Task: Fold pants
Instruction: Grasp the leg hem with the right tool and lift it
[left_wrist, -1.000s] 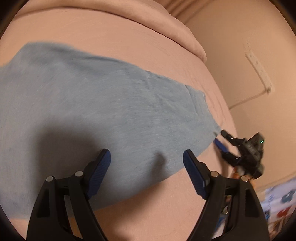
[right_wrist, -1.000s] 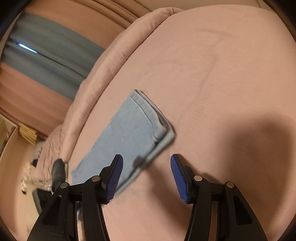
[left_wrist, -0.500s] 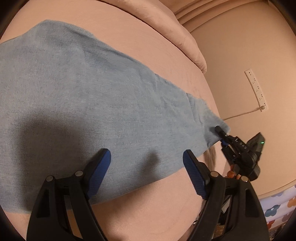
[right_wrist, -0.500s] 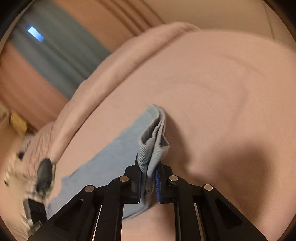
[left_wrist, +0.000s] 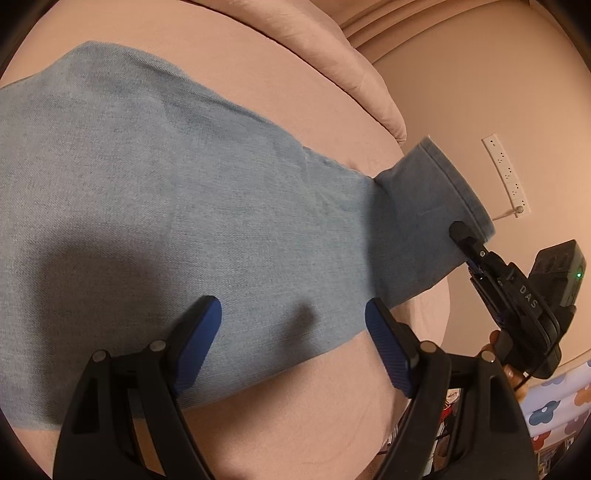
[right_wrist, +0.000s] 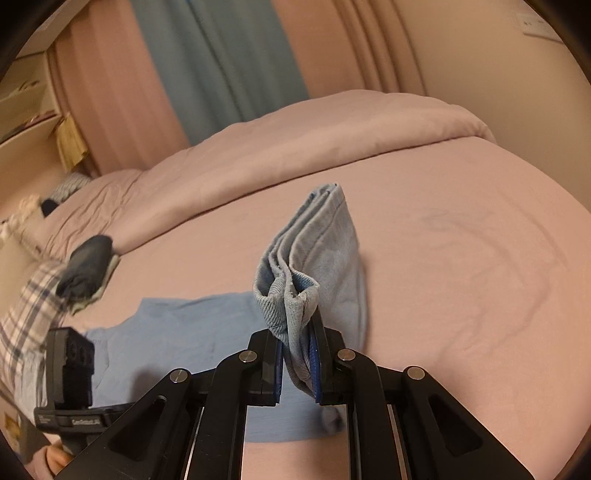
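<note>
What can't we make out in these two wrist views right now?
- Left wrist view: the pants run off the left edge, so the waistband end is cut off.
- Left wrist view: the right gripper sits small at the rim; its pads on the hem are hidden by its own body.
- Right wrist view: the left gripper shows only its back; its jaws are hidden.
- Right wrist view: the items at the far left of the bed are blurred.
</note>
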